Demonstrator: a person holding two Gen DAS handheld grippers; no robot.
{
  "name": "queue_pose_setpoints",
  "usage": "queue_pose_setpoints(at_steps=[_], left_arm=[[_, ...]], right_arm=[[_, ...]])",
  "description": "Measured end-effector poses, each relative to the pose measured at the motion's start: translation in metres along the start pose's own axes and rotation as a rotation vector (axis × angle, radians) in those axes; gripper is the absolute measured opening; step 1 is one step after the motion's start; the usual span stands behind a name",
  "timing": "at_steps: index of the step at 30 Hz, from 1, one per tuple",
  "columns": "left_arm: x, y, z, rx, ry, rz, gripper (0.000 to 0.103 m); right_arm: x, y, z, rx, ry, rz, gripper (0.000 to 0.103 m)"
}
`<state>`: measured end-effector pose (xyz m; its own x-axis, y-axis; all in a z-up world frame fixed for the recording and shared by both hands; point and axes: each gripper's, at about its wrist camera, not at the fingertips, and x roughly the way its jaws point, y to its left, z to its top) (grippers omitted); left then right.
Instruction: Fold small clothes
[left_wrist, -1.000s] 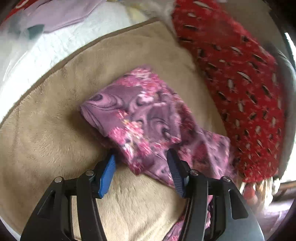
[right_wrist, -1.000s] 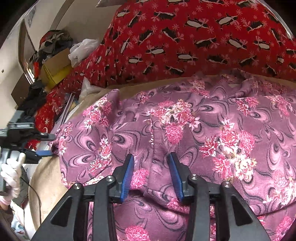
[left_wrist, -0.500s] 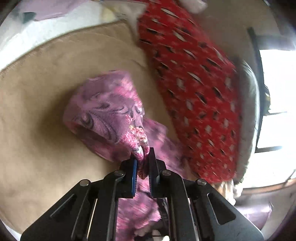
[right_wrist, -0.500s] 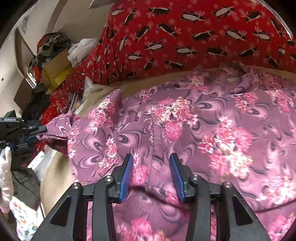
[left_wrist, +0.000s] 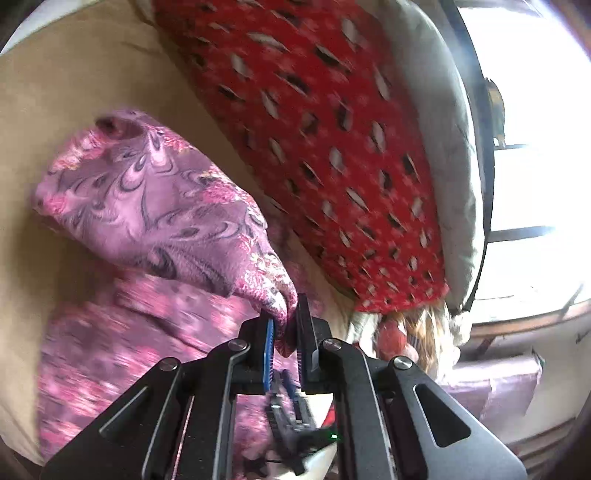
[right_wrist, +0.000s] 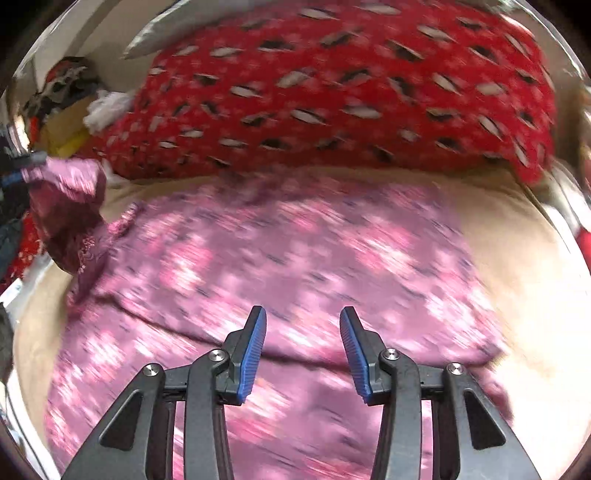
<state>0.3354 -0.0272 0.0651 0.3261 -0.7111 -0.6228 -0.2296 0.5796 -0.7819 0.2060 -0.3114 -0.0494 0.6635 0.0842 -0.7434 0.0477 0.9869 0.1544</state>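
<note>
A purple garment with pink flowers (right_wrist: 295, 258) lies spread on a tan blanket (right_wrist: 517, 258). My left gripper (left_wrist: 286, 328) is shut on one corner of the garment (left_wrist: 166, 206) and holds it lifted above the rest of the cloth. That lifted corner also shows at the far left of the right wrist view (right_wrist: 62, 192). My right gripper (right_wrist: 301, 347) is open and empty, hovering just above the near part of the garment. The right wrist view is blurred by motion.
A red blanket with a dark and white pattern (left_wrist: 332, 147) is heaped along the far side of the tan blanket (left_wrist: 74, 92). A bright window (left_wrist: 535, 147) is at the right. Boxes and piled clothes (right_wrist: 62, 96) stand at the far left.
My left gripper shut on the garment's corner and lifted it, swinging right. My right gripper opened wider and drew back from the cloth.
</note>
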Motion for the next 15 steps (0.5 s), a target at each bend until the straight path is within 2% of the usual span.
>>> queue_pose_setpoints(at_steps=[2, 6, 9, 12, 15], left_arm=[[0.02, -0.014, -0.014, 0.016, 0.028, -0.006, 0.008], [0.07, -0.027, -0.045, 0.052, 0.091, 0.014, 0.008], [0.113, -0.016, -0.064, 0.04, 0.164, 0.033, 0.008], [0.15, 0.0, -0.078, 0.041, 0.239, 0.09, 0.008], [0.168, 0.016, -0.085, 0.019, 0.286, 0.108, 0.008]], right_arm=[[0.004, -0.021, -0.014, 0.046, 0.027, 0.003, 0.044], [-0.001, -0.037, -0.03, 0.106, -0.017, 0.078, 0.046], [-0.002, -0.038, -0.032, 0.101, -0.026, 0.099, 0.051], [-0.003, -0.04, -0.034, 0.102, -0.032, 0.116, 0.053], [-0.002, -0.041, -0.034, 0.112, -0.04, 0.133, 0.053]])
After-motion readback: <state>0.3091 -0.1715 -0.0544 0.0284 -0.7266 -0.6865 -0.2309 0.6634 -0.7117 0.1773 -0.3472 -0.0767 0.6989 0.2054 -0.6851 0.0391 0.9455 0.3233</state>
